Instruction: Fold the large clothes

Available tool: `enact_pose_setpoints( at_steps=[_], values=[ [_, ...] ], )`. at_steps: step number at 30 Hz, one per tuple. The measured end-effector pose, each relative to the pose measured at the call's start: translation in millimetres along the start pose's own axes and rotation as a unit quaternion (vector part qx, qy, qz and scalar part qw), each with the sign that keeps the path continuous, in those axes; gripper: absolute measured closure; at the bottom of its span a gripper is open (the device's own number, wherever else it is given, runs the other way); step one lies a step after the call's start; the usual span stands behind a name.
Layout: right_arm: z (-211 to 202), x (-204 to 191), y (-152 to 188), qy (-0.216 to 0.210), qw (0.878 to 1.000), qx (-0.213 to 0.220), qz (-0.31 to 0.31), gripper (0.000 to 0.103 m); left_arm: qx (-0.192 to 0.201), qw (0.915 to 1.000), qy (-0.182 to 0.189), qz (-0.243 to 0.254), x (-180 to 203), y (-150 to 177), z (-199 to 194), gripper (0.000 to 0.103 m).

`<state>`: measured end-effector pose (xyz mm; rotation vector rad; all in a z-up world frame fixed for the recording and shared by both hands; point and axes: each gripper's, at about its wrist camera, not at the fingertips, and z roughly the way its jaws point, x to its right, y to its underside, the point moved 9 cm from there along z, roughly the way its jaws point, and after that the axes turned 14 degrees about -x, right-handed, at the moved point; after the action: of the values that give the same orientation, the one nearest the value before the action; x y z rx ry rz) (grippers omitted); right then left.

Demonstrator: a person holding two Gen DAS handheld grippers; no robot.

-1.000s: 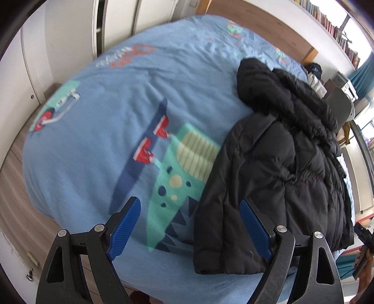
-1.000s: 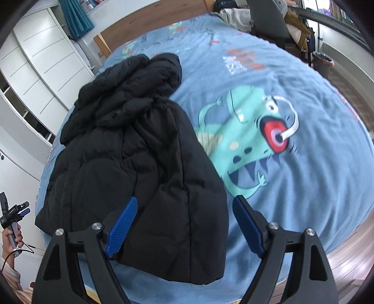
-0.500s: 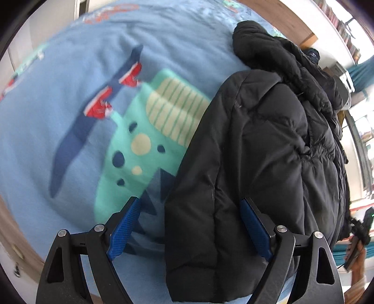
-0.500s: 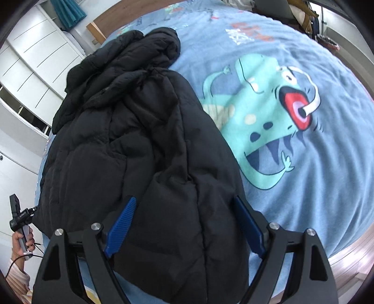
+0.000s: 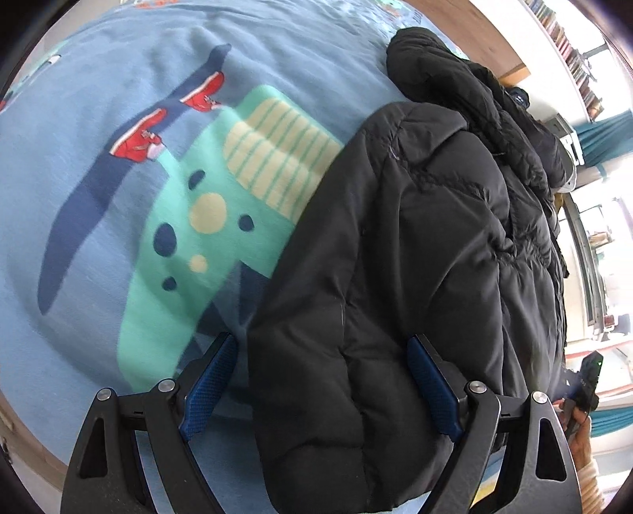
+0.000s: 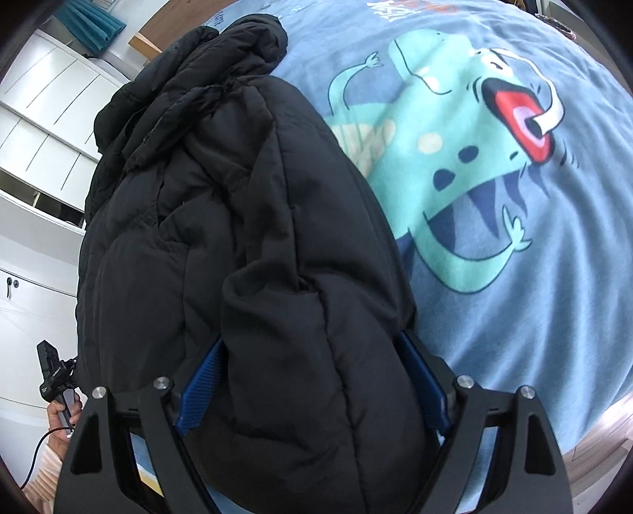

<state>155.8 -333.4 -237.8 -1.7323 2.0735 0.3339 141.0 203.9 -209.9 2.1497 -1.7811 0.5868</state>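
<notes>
A black puffer jacket [image 5: 415, 237] lies lengthwise on a blue bedspread [image 5: 99, 221] printed with a green dinosaur, its hood at the far end. My left gripper [image 5: 321, 341] stands open over the jacket's near left corner. The padded hem sits between its blue pads [image 5: 211, 379], and the left pad is clear of the fabric. In the right wrist view the jacket [image 6: 237, 197] bulges up between the wide jaws of my right gripper [image 6: 310, 342], which is open. Fabric brushes both pads and hides part of the right one.
White cupboard doors [image 6: 47, 118] stand at the left, a wooden headboard [image 5: 474, 35] at the far end and a teal curtain [image 5: 605, 134] by the window. The bed's edge and wooden floor [image 6: 593, 446] are close by. A hand [image 6: 59, 415] grips a black handle.
Both grippers have come down and forward onto the jacket's near hem. A second ago they hung above it; now the padded edge lies between each pair of jaws. The jaws stay wide.
</notes>
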Motion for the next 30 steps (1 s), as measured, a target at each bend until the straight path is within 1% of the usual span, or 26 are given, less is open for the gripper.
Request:
enact_pose_setpoints(
  at_steps=[3, 6, 12, 15, 19, 20, 22, 23, 24, 25, 26, 27, 29, 30],
  values=[
    [-1.8, 5.3, 1.8, -0.006, 1.000, 0.003, 0.004, 0.018, -0.002, 0.9999, 0.009, -0.008, -2.2, -0.8, 1.3, 0.017],
    [-6.4, 16.8, 7.7, -0.008, 1.000, 0.009, 0.010, 0.018, -0.003, 0.9999, 0.008, -0.011, -3.1, 0.7, 1.3, 0.017],
    [-7.2, 22.0, 13.0, 0.011, 1.000, 0.018, 0.007, 0.018, -0.003, 0.9998, 0.006, -0.016, -8.5, 5.3, 0.9, 0.016],
    [-4.7, 24.8, 16.2, 0.003, 1.000, 0.015, 0.016, 0.017, -0.004, 0.9998, 0.008, -0.018, -8.3, 7.4, 1.4, 0.016],
    [-0.9, 26.6, 22.4, -0.017, 0.999, -0.002, 0.033, 0.017, -0.010, 0.9996, 0.025, -0.011, -5.3, 14.0, 3.2, 0.017],
    [-0.3, 26.7, 24.1, -0.021, 0.999, -0.005, 0.035, 0.017, -0.010, 0.9995, 0.029, -0.010, -4.9, 15.7, 3.2, 0.017],
    [0.9, 25.5, 27.0, -0.025, 0.999, -0.009, 0.030, 0.017, -0.011, 0.9988, 0.046, -0.011, -5.3, 19.5, 2.1, 0.026],
    [0.4, 25.8, 29.0, -0.023, 0.999, -0.008, 0.026, 0.019, -0.011, 0.9984, 0.054, -0.013, -5.4, 20.9, 1.6, 0.029],
    [0.1, 25.9, 30.1, -0.025, 0.999, -0.007, 0.025, 0.022, -0.011, 0.9974, 0.069, -0.016, -5.5, 22.7, 1.0, 0.035],
    [-0.4, 26.1, 31.2, -0.033, 0.999, -0.005, 0.029, 0.032, -0.011, 0.9962, 0.084, -0.019, -4.9, 24.0, 0.8, 0.043],
    [-0.9, 26.0, 32.1, -0.041, 0.999, -0.003, 0.032, 0.039, -0.012, 0.9952, 0.095, -0.022, -4.5, 25.3, 0.7, 0.046],
    [-1.5, 24.7, 32.0, -0.046, 0.998, -0.002, 0.033, 0.042, -0.011, 0.9944, 0.103, -0.024, -4.6, 26.7, 0.2, 0.050],
    [-1.9, 20.5, 33.2, -0.054, 0.998, -0.002, 0.033, 0.051, -0.007, 0.9939, 0.107, -0.022, -0.5, 28.1, 0.4, 0.054],
    [-2.2, 19.8, 34.5, -0.056, 0.998, -0.002, 0.031, 0.053, -0.006, 0.9937, 0.110, -0.021, 0.9, 29.1, -0.3, 0.057]
  ],
)
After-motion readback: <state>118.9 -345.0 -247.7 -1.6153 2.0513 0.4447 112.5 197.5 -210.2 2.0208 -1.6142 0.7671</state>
